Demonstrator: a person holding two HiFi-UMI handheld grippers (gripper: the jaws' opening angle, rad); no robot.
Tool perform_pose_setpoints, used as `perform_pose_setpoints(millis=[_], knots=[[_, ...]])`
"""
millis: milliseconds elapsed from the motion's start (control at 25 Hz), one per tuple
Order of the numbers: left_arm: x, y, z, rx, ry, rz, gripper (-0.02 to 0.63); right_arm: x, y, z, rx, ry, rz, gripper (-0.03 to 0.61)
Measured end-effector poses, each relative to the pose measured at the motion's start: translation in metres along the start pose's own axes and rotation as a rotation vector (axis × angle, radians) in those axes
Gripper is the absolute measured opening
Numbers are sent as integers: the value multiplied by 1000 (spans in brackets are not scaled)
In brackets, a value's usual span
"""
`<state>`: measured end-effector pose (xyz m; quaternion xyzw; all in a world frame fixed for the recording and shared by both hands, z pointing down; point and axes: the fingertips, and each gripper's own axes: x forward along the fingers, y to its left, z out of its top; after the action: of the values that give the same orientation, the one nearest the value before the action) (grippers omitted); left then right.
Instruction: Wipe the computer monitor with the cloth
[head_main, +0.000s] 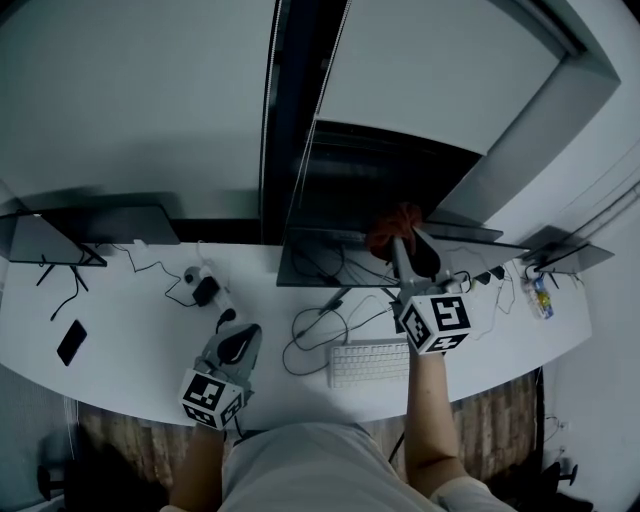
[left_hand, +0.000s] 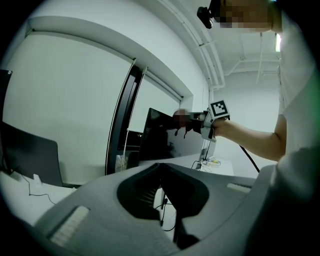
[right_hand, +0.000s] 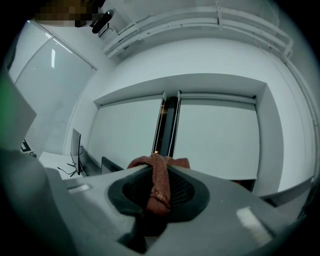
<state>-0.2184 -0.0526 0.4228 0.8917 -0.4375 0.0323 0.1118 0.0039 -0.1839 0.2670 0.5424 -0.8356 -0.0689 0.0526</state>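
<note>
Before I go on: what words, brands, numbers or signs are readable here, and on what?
None readable in any view.
On the left gripper and right gripper: square marker patterns only, no letters.
On the keyboard: key legends too small to read.

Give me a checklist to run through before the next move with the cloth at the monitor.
1. Cloth gripped: ok. The right gripper is shut on it, and a bunch sticks out past the tips.
2. Cloth at the monitor: ok. It sits by the upper edge.
3. Cloth touching the monitor: cannot tell.
4. Left gripper out of the way: ok. It is shut, empty and low over the desk.
5. Cables clear of the monitor's front: ok. They lie on the desk beside the keyboard.
</note>
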Motion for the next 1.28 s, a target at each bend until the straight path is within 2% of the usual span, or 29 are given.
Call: perform_pose_setpoints(millis=[880, 1120, 1280], knots=[[-81, 82, -17, -20, -2, 20, 8, 49, 142, 24, 51, -56, 64, 72], [-92, 89, -17, -24, -6, 35, 8, 55, 165, 29, 125, -89, 94, 72], [-98, 91, -18, -25, -8, 45, 8, 57, 185, 30, 222, -128, 131, 72]])
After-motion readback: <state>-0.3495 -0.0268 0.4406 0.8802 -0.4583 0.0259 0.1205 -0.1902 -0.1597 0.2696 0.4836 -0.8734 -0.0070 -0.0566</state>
